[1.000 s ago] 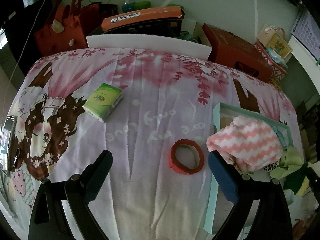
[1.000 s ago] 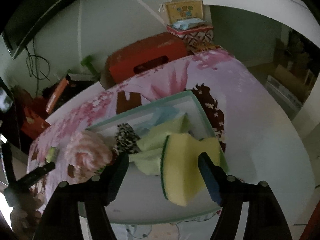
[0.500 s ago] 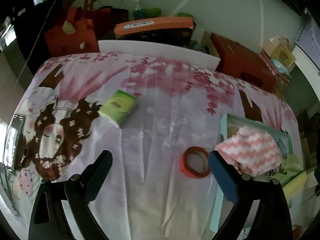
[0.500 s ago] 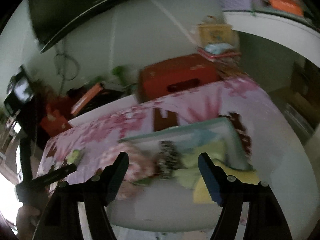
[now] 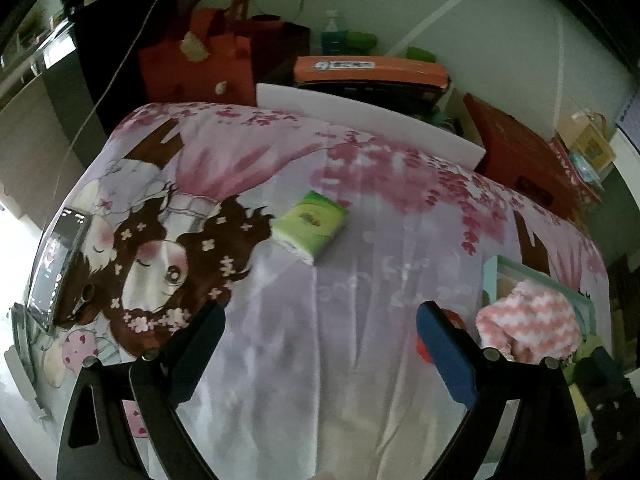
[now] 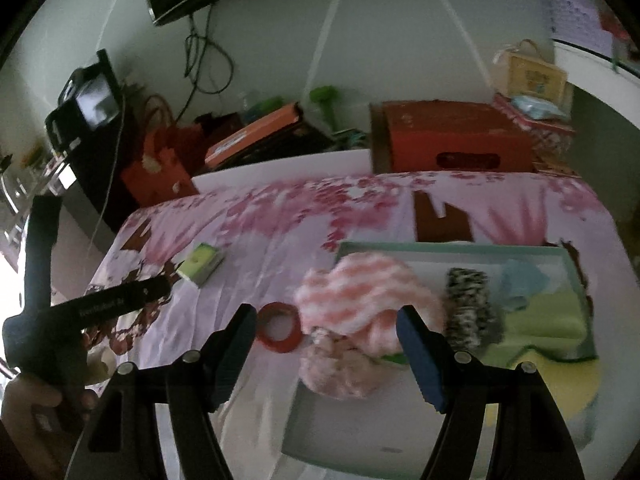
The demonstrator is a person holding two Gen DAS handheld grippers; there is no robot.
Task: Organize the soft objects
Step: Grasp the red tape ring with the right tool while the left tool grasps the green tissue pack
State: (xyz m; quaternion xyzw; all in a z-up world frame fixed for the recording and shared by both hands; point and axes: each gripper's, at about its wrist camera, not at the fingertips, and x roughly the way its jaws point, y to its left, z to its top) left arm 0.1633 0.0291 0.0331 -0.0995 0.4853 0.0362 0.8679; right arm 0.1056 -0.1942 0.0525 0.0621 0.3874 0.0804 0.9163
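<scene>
A green tissue pack (image 5: pixel 310 227) (image 6: pixel 200 262) lies alone on the pink printed tablecloth. At the right stands a teal tray (image 6: pixel 440 250) (image 5: pixel 490 276). A pink and white wavy cloth (image 6: pixel 356 296) (image 5: pixel 528 322) spills over its left rim. Inside lie a black and white speckled roll (image 6: pixel 470 308), a light blue cloth (image 6: pixel 520 280), a pale green cloth (image 6: pixel 548 320) and a yellow sponge (image 6: pixel 560 376). My left gripper (image 5: pixel 320 340) hangs open and empty above the cloth, short of the tissue pack. My right gripper (image 6: pixel 326 340) stands open and empty over the tray's left end.
A red tape ring (image 6: pixel 279 326) (image 5: pixel 420 346) lies just left of the tray. A phone (image 5: pixel 58 264) rests at the table's left edge. Behind the table stand a red box (image 6: pixel 452 140), a red bag (image 5: pixel 200 60), an orange-lidded case (image 5: pixel 370 70) and a white board (image 5: pixel 360 120).
The left gripper has drifted left, bringing the phone into view and putting the tape ring behind its right finger. The right gripper has swung left and rolled, from over the sponge to the tray's left end.
</scene>
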